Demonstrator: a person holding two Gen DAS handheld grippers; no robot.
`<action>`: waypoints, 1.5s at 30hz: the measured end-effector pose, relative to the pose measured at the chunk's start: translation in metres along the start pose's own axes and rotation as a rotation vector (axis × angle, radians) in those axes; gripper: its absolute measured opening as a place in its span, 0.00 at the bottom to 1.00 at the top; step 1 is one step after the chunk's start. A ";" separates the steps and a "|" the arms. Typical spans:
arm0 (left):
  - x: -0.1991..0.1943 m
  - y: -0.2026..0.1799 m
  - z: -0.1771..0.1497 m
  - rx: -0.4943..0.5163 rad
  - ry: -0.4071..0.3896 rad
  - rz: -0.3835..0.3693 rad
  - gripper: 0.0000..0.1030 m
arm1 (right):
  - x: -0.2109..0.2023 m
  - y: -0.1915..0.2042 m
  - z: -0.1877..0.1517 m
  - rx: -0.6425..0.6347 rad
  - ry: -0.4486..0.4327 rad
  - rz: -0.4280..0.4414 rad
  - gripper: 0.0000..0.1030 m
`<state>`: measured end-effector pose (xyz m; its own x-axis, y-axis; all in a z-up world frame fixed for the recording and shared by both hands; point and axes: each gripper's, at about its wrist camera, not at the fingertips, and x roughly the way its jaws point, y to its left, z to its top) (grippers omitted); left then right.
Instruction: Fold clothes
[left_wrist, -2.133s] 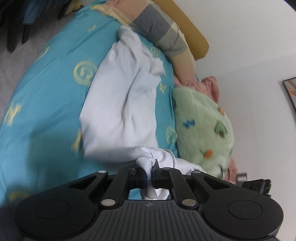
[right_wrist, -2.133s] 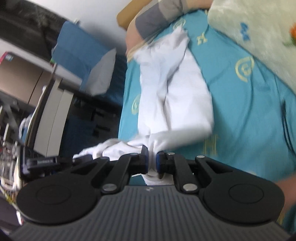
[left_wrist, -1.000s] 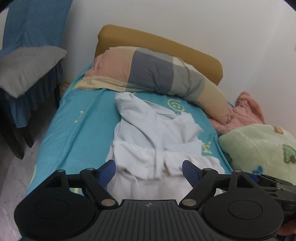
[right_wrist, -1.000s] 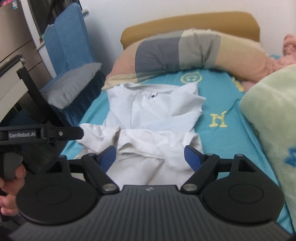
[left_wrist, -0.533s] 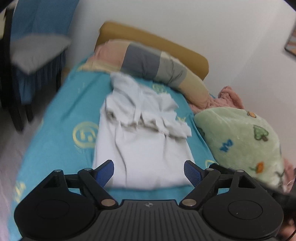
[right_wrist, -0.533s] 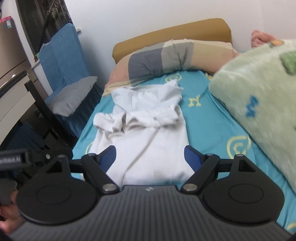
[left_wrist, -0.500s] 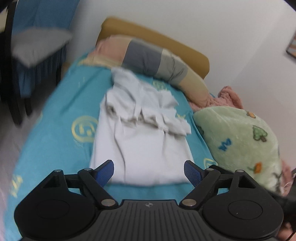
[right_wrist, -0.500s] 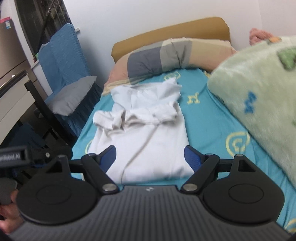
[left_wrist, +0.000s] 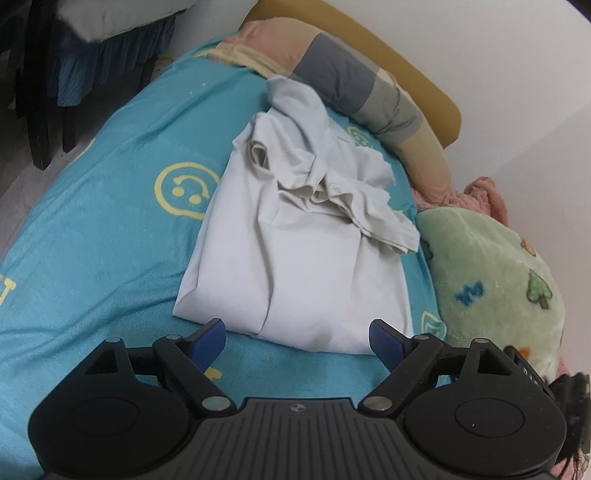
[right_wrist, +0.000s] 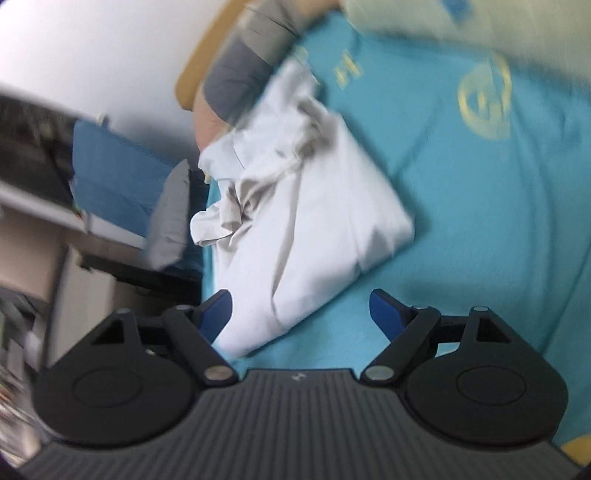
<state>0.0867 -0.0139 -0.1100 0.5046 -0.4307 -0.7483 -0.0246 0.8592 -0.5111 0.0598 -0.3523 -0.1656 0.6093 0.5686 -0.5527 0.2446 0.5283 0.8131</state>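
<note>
A white shirt (left_wrist: 295, 251) lies on the turquoise bed sheet (left_wrist: 103, 229), its sleeves folded in and bunched across the upper part, its lower hem nearest me. My left gripper (left_wrist: 297, 341) is open and empty just above the hem's near edge. The shirt (right_wrist: 306, 221) also shows in the blurred right wrist view, lying diagonally. My right gripper (right_wrist: 301, 314) is open and empty over the shirt's near corner.
A striped long pillow (left_wrist: 354, 85) and tan headboard (left_wrist: 424, 85) lie beyond the shirt. A green plush blanket (left_wrist: 491, 280) and pink fabric (left_wrist: 484, 195) sit at the right. A blue chair with a grey cushion (right_wrist: 147, 195) stands beside the bed.
Both grippers let go of the shirt about two seconds ago and stand open. Since half a second ago both have dropped closer to the shirt's near hem; the right view has tilted and blurred.
</note>
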 end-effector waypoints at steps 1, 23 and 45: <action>0.004 0.002 0.000 -0.018 0.018 -0.009 0.84 | 0.003 -0.007 0.000 0.055 -0.001 0.005 0.81; 0.058 0.061 0.011 -0.437 0.010 -0.148 0.65 | 0.023 -0.019 0.029 0.129 -0.142 0.133 0.11; -0.123 -0.003 -0.051 -0.128 -0.268 -0.263 0.09 | -0.130 0.038 -0.053 -0.123 -0.312 0.199 0.09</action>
<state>-0.0190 0.0227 -0.0383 0.7152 -0.5293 -0.4564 0.0366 0.6805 -0.7319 -0.0506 -0.3726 -0.0723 0.8406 0.4583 -0.2886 0.0177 0.5092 0.8604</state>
